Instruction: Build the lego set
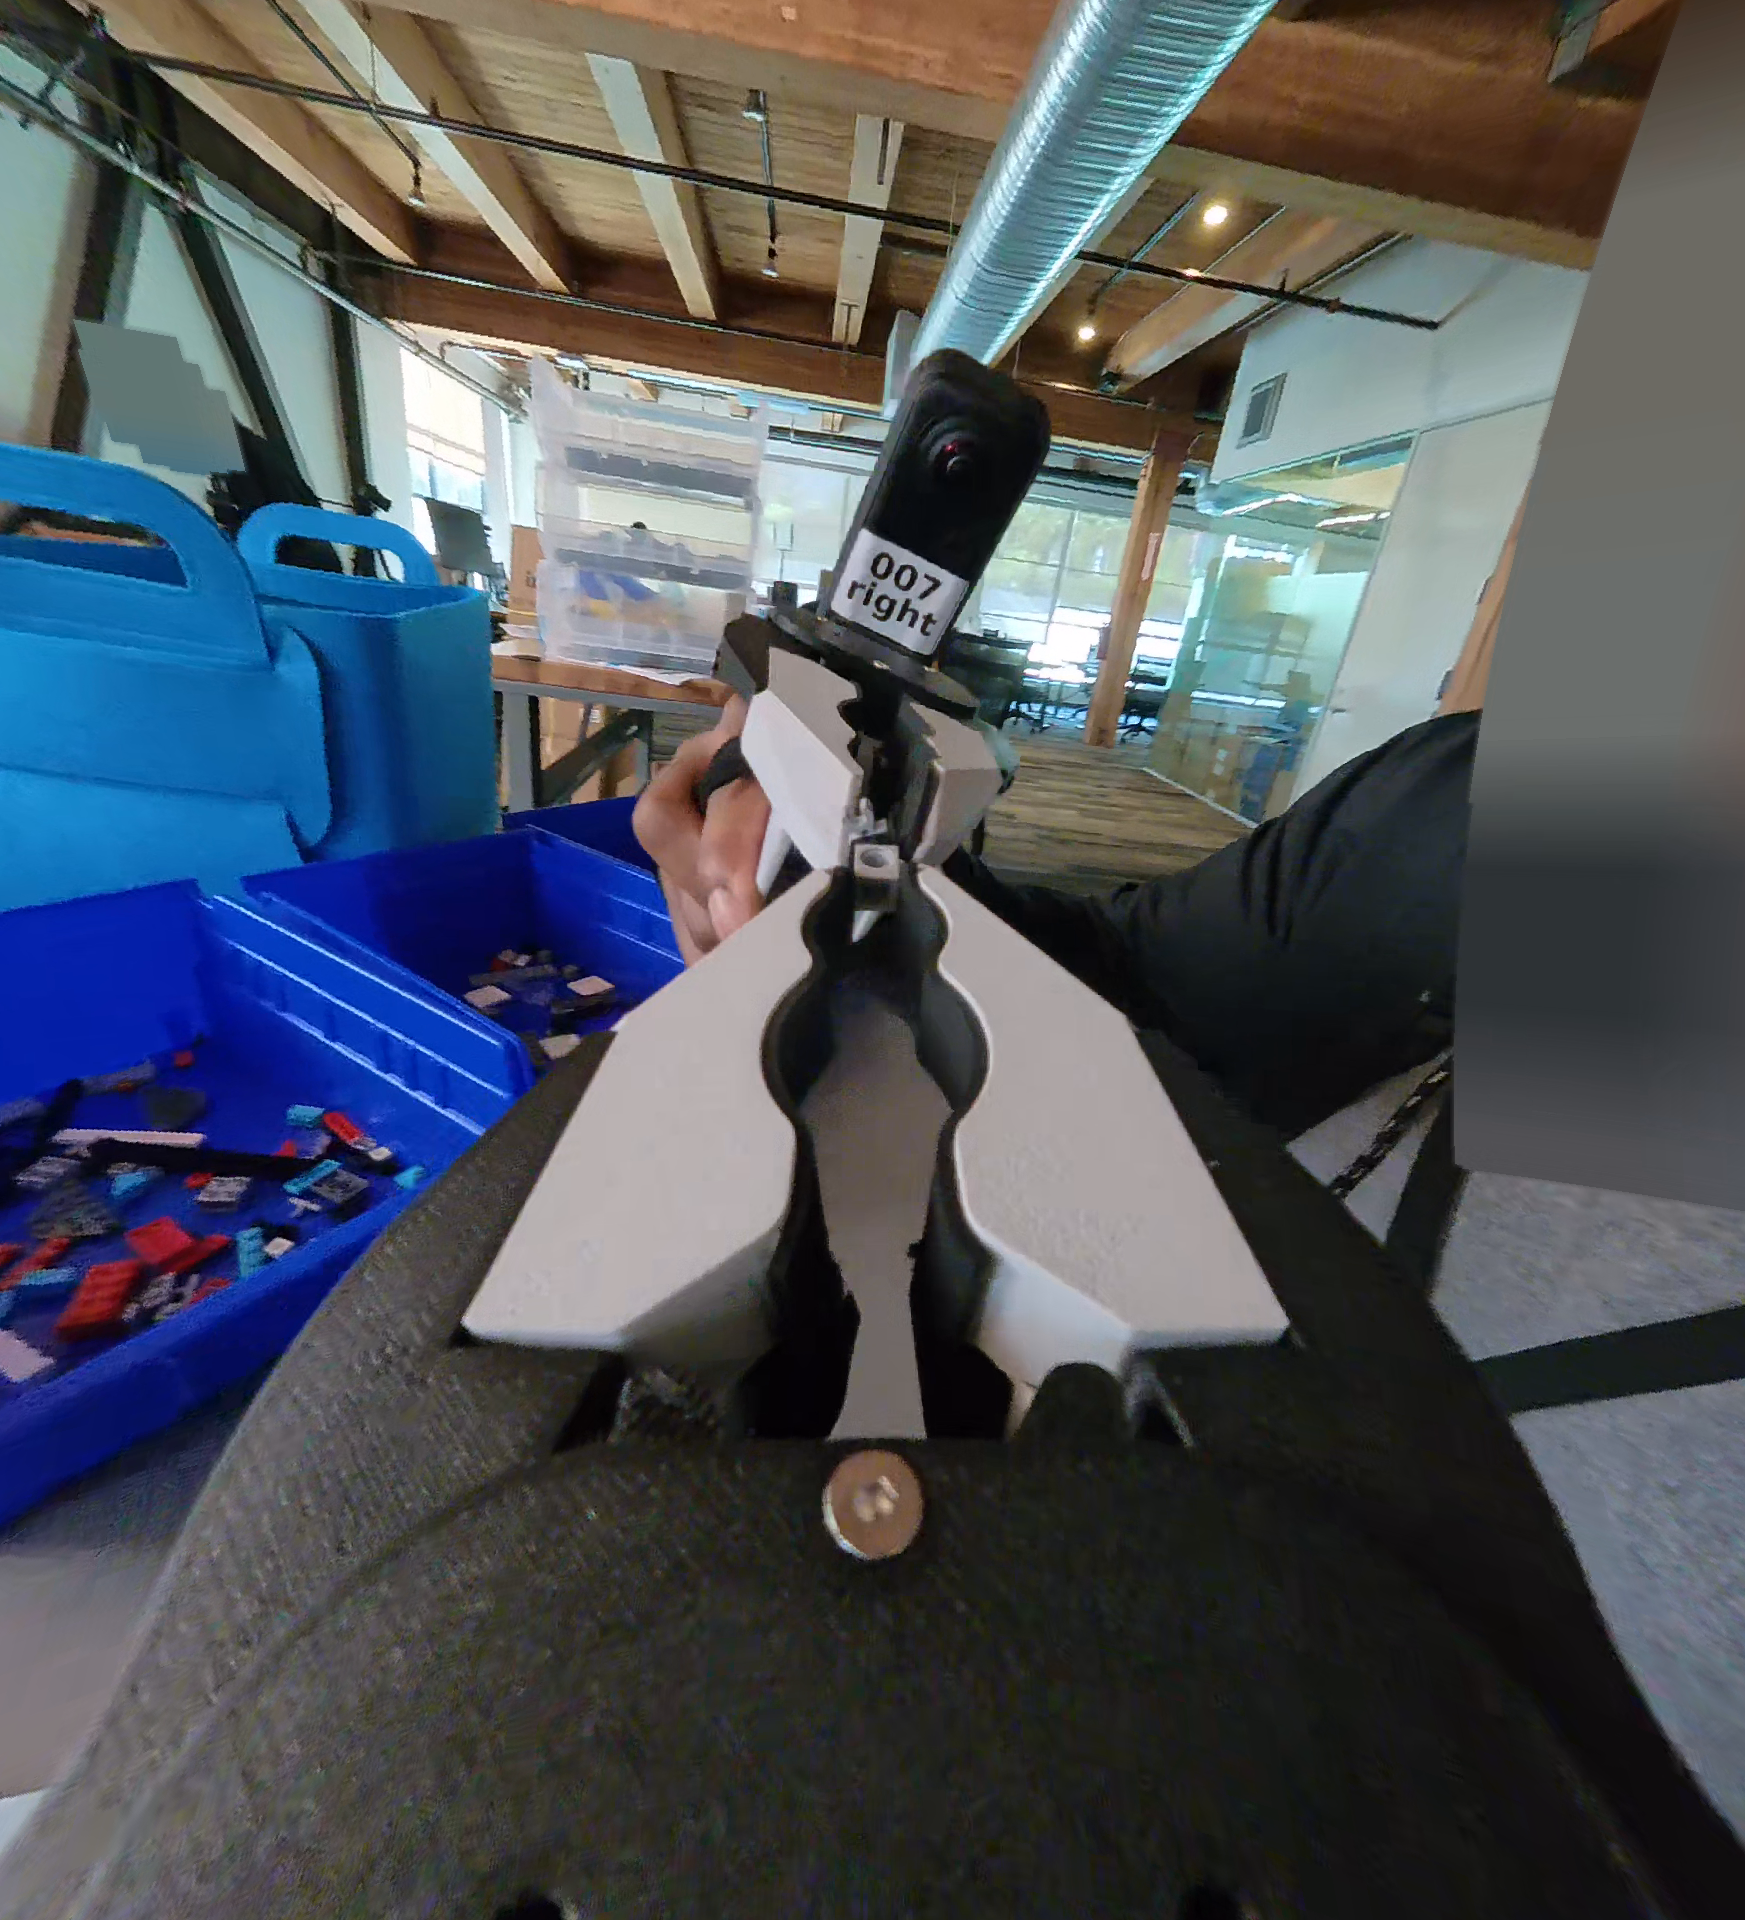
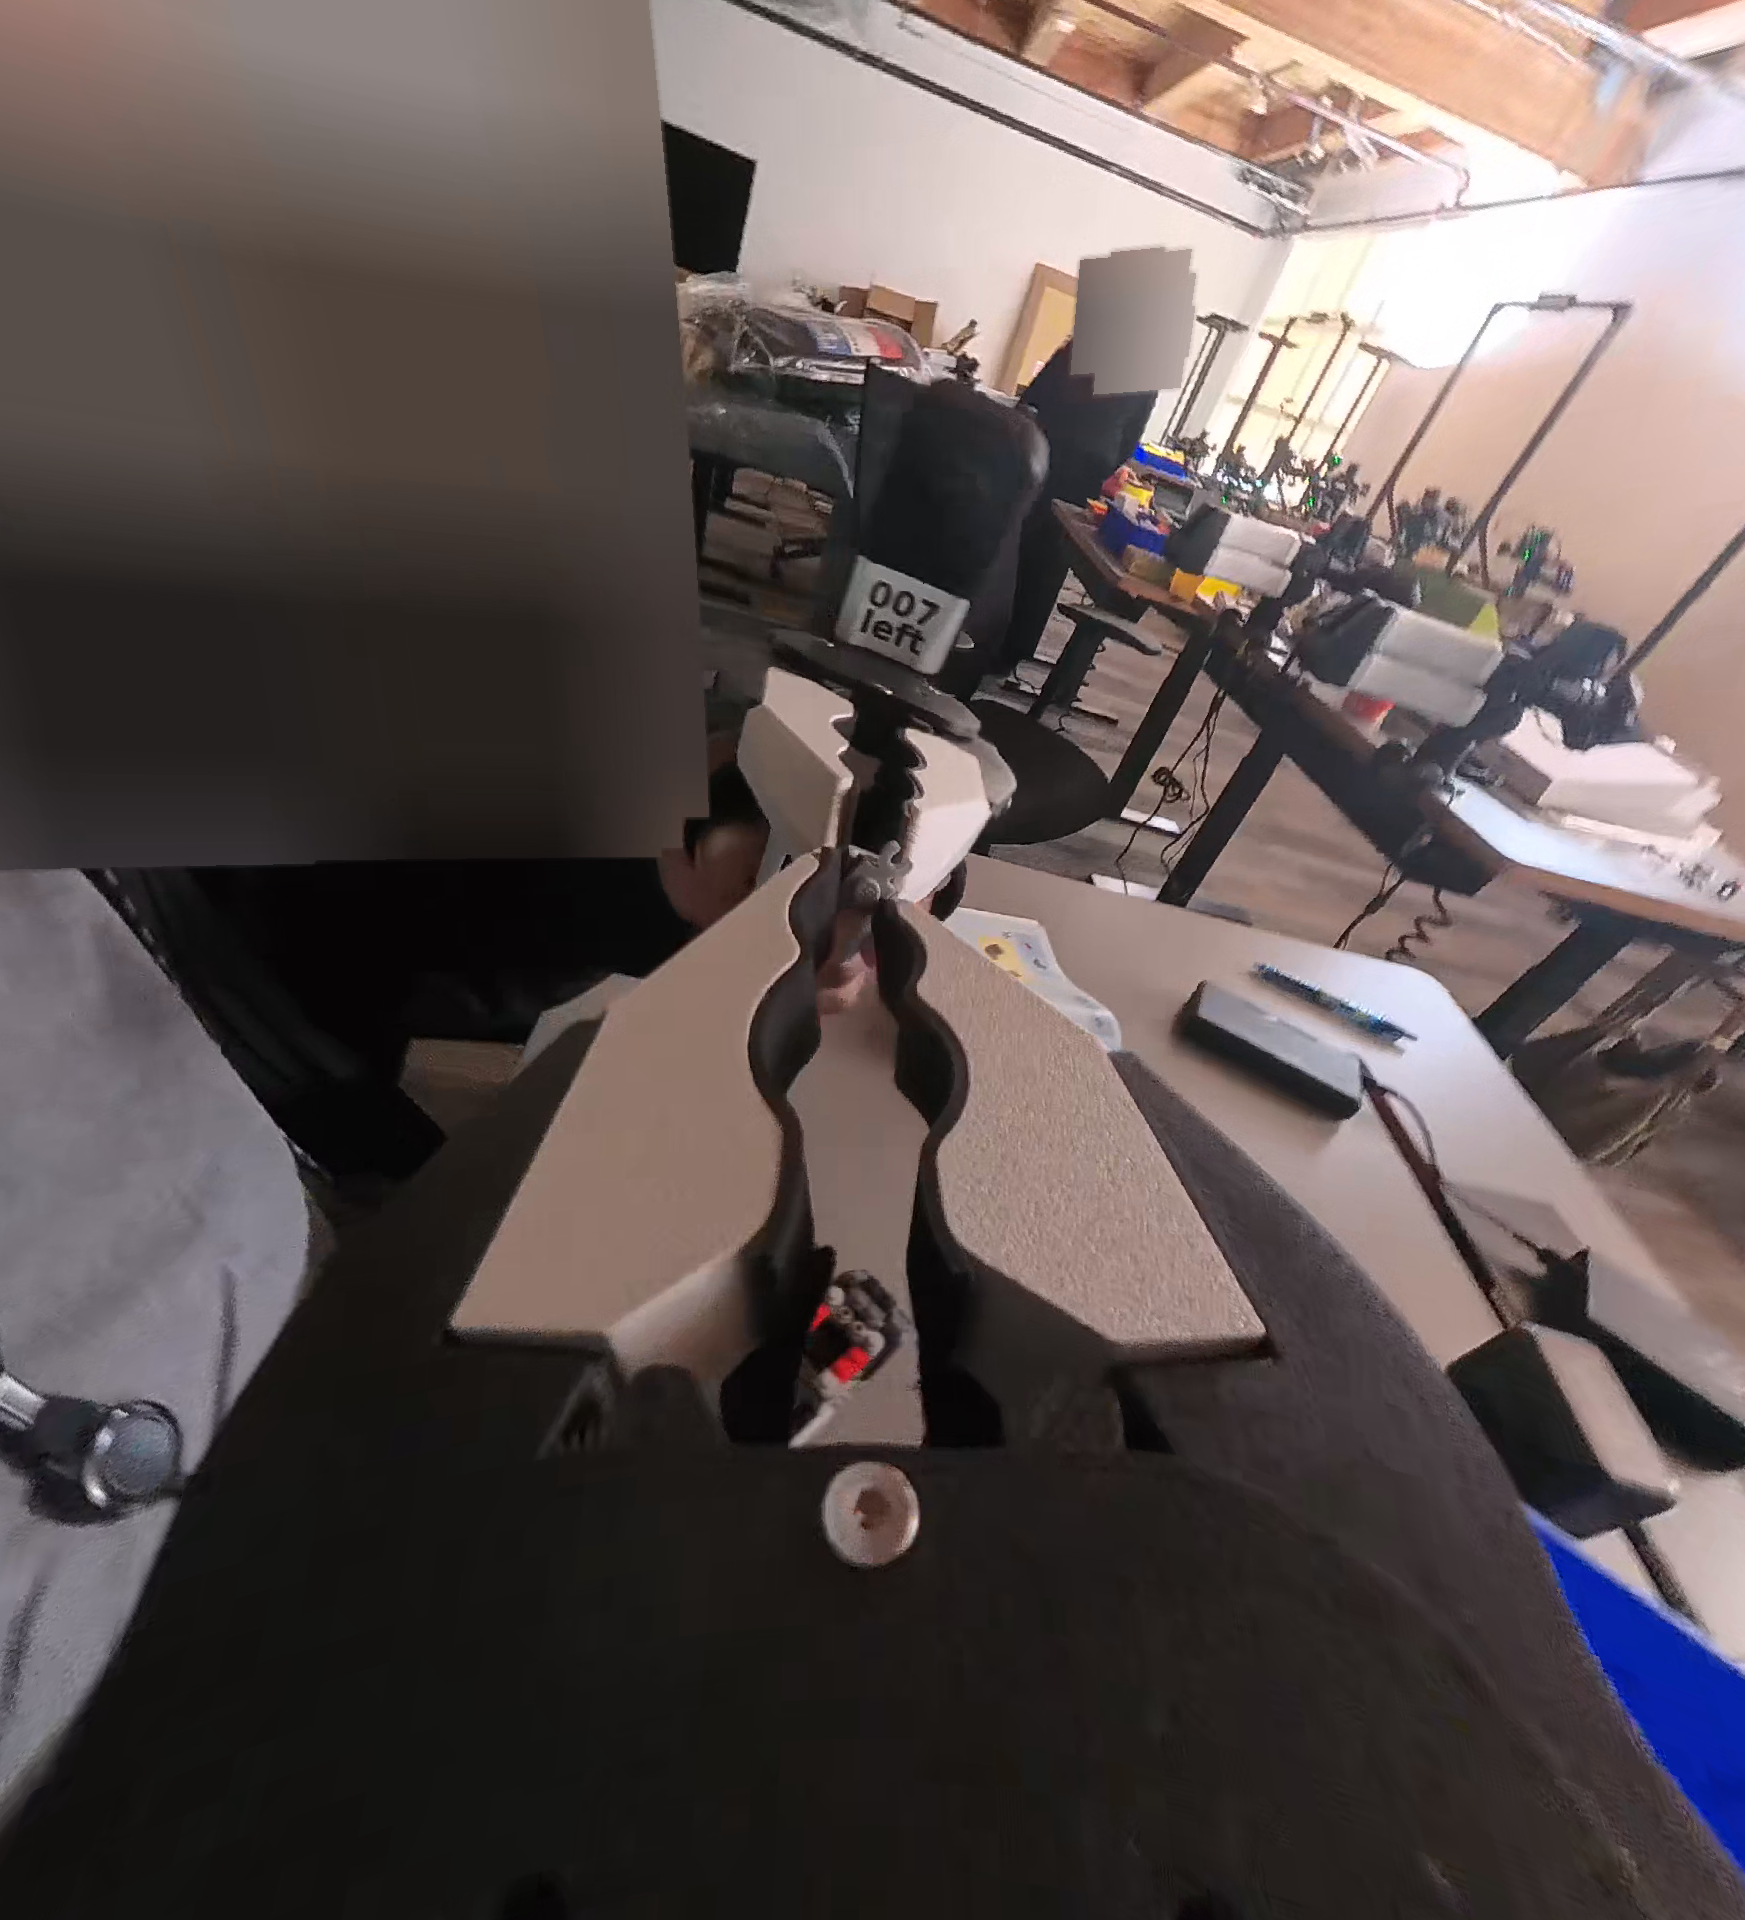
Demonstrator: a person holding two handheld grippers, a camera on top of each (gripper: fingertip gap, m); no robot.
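Left wrist view looks along the left gripper point(image 1: 873, 883), held up in the air with its 2 white fingers drawn close at the tips, pinching a small grey lego piece point(image 1: 874, 862). Meeting it head-on, tip to tip, is the right gripper point(image 1: 866, 805), gripped by a person's hand point(image 1: 696, 842); its jaws are also drawn in on a small grey part touching that piece. Left of and below the piece, 2 blue bins point(image 1: 359, 1049) sit side by side, both holding loose bricks in red, black, grey and light blue. Behind the bins stand blue foam cases point(image 1: 120, 665).

Right wrist view shows the same meeting from the other side: the grey piece point(image 2: 873, 883) sits clamped between both grippers' tips. Seen low through the gap between the fingers is a small red, white and grey lego build point(image 2: 847, 1340). Right of the piece, a table point(image 2: 1138, 1039) carries a flat dark device point(image 2: 1273, 1044) and a booklet point(image 2: 1024, 961).
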